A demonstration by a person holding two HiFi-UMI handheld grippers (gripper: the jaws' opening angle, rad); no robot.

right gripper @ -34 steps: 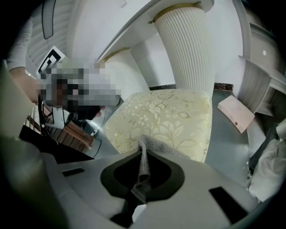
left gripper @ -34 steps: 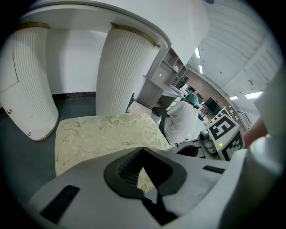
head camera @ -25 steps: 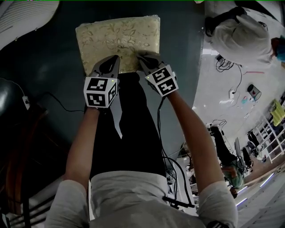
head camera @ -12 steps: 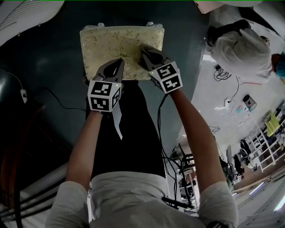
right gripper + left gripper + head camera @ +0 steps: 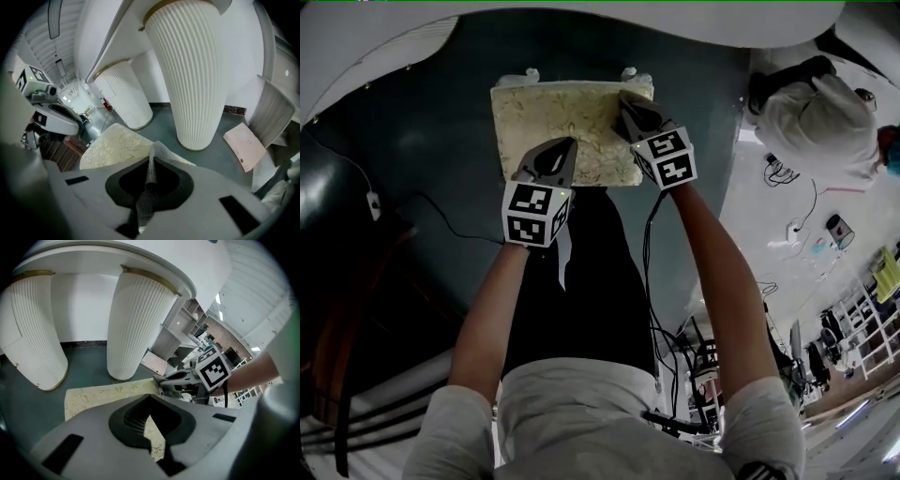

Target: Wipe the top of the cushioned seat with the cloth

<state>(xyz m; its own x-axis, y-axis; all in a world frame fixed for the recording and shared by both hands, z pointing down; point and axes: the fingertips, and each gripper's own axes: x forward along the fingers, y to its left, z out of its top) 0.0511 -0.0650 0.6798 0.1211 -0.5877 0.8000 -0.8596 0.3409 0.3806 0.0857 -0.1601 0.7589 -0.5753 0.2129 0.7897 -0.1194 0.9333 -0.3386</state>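
Seat: cream, floral-patterned, square cushioned seat [image 5: 567, 127], flat on the dark green floor [image 5: 431, 122], just in front of the person's black-clad legs [image 5: 581, 281] and under the edge of the white curved desk [image 5: 609, 19].
Cloth: strip of grey mesh cloth [image 5: 149, 180], pinched upright in the right gripper, its far end folded over by the seat's edge.
Right gripper: grey two-finger gripper with marker cube [image 5: 628, 98], over the seat's far right corner; fingers [image 5: 225, 187] clamped on the mesh cloth.
Left gripper: matching grey gripper with marker cube [image 5: 565, 143], above the seat's near edge, left of centre; fingers [image 5: 84, 427] drawn in to a narrow slit, nothing between them, seat pattern showing through.
Desk supports: two white fluted pedestals [image 5: 136, 324], standing on the floor beyond the seat.
Floor items: thin black cable [image 5: 412, 202] left of the seat; flat pink card [image 5: 243, 140] beside a pedestal.
Bystander: person in white clothing [image 5: 816, 112], far right, well apart from the seat.
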